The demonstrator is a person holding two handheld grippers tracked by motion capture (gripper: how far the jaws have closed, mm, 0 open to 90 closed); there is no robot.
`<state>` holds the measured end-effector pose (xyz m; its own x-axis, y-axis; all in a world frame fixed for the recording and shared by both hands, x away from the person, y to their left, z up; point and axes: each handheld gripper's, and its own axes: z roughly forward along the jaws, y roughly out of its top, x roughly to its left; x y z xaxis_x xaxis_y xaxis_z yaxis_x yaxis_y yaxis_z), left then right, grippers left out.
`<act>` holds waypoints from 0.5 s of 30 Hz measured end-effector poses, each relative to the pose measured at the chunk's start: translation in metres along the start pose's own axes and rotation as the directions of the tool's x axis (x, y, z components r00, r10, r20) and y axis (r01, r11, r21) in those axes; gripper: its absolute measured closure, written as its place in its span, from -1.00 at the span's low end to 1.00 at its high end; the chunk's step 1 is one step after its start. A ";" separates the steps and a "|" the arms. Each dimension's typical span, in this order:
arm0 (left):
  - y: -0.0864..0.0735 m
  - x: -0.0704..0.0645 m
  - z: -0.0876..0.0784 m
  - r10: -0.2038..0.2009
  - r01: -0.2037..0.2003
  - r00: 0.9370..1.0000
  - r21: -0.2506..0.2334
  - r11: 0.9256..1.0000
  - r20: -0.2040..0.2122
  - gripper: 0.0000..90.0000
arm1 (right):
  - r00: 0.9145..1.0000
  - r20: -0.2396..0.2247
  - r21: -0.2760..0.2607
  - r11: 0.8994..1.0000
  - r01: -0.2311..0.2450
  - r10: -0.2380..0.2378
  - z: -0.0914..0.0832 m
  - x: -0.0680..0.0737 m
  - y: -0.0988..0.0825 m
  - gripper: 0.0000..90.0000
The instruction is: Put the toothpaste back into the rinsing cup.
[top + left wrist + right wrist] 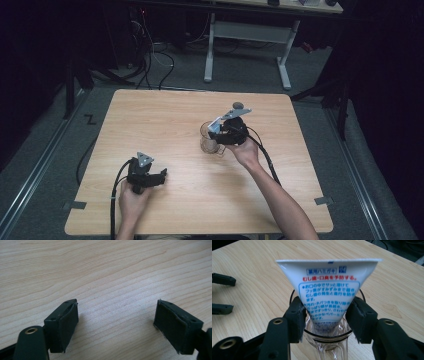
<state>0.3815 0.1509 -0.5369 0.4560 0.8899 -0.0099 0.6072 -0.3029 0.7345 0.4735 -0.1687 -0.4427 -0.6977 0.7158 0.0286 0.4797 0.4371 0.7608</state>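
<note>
White tube [327, 293]: upright in glass [329, 340], crimp up.
Right gripper [328, 315]: twelve o'clock, jaws flanking tube, grip unclear.
Left gripper [116, 327]: seven o'clock, spread.

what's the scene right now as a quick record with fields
surface: wooden table
tube: white tube with red and blue print, standing cap-down in the cup, flat end up
cup: clear cup near the table's middle
right tool: right tool at the cup's rim, a jaw on each side of the tube
left tool: left tool low over bare table, jaws wide apart, nothing between them
</note>
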 end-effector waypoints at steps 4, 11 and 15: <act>0.000 0.000 0.000 0.000 0.000 1.000 0.000 1.000 0.000 -0.56 | 1.000 -0.013 -0.005 1.000 -0.009 0.009 -0.001 -0.001 0.000 0.04; 0.000 0.000 0.000 0.000 0.000 1.000 0.000 1.000 0.000 -0.56 | 1.000 -0.018 -0.024 0.999 -0.022 0.021 -0.004 -0.003 0.000 -0.13; 0.000 0.000 0.000 0.000 0.000 1.000 0.000 1.000 0.000 -0.56 | 1.000 -0.010 -0.030 0.999 -0.023 0.023 -0.007 -0.002 -0.001 -0.17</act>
<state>0.3815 0.1508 -0.5369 0.4559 0.8900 -0.0099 0.6073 -0.3029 0.7345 0.4712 -0.1744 -0.4388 -0.6923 0.7197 0.0526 0.4791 0.4039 0.7794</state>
